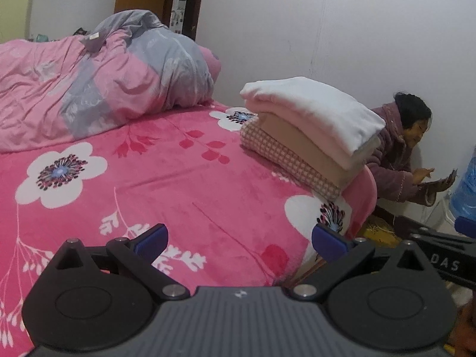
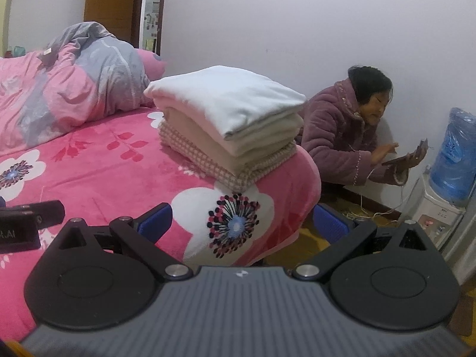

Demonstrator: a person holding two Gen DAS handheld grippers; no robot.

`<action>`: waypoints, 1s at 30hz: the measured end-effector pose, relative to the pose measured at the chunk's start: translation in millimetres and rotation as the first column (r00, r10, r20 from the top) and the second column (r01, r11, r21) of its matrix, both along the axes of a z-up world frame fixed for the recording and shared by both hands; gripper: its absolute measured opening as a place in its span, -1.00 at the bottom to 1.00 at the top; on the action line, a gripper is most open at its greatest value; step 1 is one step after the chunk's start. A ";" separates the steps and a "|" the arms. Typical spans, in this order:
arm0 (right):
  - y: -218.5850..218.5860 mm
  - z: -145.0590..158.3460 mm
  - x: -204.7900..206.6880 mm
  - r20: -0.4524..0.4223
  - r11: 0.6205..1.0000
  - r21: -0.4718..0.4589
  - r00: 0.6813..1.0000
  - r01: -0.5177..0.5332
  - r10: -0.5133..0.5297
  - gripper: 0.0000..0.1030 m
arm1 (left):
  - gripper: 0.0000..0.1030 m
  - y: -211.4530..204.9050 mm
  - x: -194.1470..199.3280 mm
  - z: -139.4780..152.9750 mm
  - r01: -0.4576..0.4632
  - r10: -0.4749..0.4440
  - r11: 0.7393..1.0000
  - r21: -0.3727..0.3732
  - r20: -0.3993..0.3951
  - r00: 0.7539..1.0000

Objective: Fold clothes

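Your left gripper (image 1: 239, 239) hangs over the pink flowered bedspread (image 1: 166, 178) with its blue pads spread wide and nothing between them. Your right gripper (image 2: 242, 223) is likewise spread and empty, at the bed's corner, half over the floor. Each gripper shows at the edge of the other's view, just beside it.

Ahead of both, the folded stack (image 2: 229, 122) sits near the bed's far corner: white on top, then pink, tan and a checked piece at the bottom. Nothing lies between your grippers and it. A crumpled pink-and-grey duvet (image 1: 98, 86) fills the bed's far left. Beyond the bed a person (image 2: 351, 131) crouches against the wall, beside a water dispenser (image 2: 446, 178).
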State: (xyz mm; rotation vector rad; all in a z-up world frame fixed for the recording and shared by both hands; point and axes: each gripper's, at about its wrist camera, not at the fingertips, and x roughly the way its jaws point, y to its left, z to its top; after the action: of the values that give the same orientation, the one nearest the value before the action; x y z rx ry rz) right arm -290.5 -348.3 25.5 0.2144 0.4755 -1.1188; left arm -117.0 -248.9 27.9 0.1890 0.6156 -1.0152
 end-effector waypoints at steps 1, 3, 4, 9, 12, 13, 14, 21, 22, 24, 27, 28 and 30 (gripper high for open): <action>-0.4 0.2 -0.7 0.003 1.000 0.004 1.000 0.004 -0.004 0.97 | 1.00 -0.3 1.0 -0.7 -0.007 0.007 1.000 0.000 -0.001 1.000; -2.0 0.5 -2.2 0.010 1.000 0.014 1.000 0.013 -0.013 0.97 | 1.00 -0.3 2.4 -1.8 -0.018 0.018 1.000 -0.001 -0.003 1.000; -2.5 0.7 -3.1 0.014 1.000 0.018 1.000 0.017 -0.017 0.97 | 1.00 -0.1 2.6 -1.9 -0.021 0.020 1.000 -0.002 -0.004 1.000; -3.4 2.1 -3.9 0.028 0.999 0.024 0.999 0.031 -0.032 0.97 | 1.00 -0.9 3.6 -1.1 -0.033 0.033 0.999 0.000 0.003 0.999; -2.0 2.5 -2.2 0.024 0.999 0.022 0.999 0.027 -0.028 0.97 | 1.00 -1.4 1.8 -0.3 -0.035 0.035 0.999 0.004 0.008 0.999; -1.5 2.6 -1.6 0.022 0.999 0.022 0.999 0.025 -0.026 0.97 | 1.00 -1.7 1.3 0.1 -0.034 0.034 0.999 0.004 0.011 0.999; -1.1 2.7 -1.2 0.021 0.999 0.021 0.999 0.024 -0.024 0.97 | 1.00 -1.8 0.7 0.5 -0.033 0.033 0.999 0.004 0.013 0.999; -3.4 5.6 -5.5 0.022 0.999 0.015 0.999 0.030 -0.030 0.97 | 1.00 -3.8 -2.1 2.6 -0.025 0.024 1.000 0.008 0.023 0.999; -3.6 5.7 -5.9 0.022 0.999 0.015 0.999 0.031 -0.031 0.97 | 1.00 -4.0 -3.2 3.1 -0.023 0.023 1.000 0.006 0.028 0.999; -3.8 6.1 -6.7 0.023 0.999 0.015 0.999 0.033 -0.033 0.97 | 1.00 -4.7 -5.8 4.0 -0.019 0.019 1.000 0.005 0.037 0.999; -3.3 6.5 -8.9 0.024 0.999 0.012 0.999 0.034 -0.034 0.97 | 1.00 -5.8 -9.8 5.4 -0.005 0.005 1.000 0.000 0.044 0.999; -3.3 6.6 -9.3 0.024 0.999 0.012 0.999 0.034 -0.034 0.97 | 1.00 -6.2 -11.2 5.9 0.000 0.000 1.000 -0.002 0.046 0.999; -3.4 6.5 -9.9 0.024 0.999 0.014 0.999 0.033 -0.034 0.97 | 1.00 -7.5 -14.0 6.4 0.010 -0.010 1.000 -0.003 0.049 0.999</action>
State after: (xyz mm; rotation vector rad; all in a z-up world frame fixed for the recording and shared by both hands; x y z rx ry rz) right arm -300.4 -351.7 32.0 0.2478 0.4597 -1.1451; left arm -131.0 -256.3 34.3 0.2139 0.5691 -1.0182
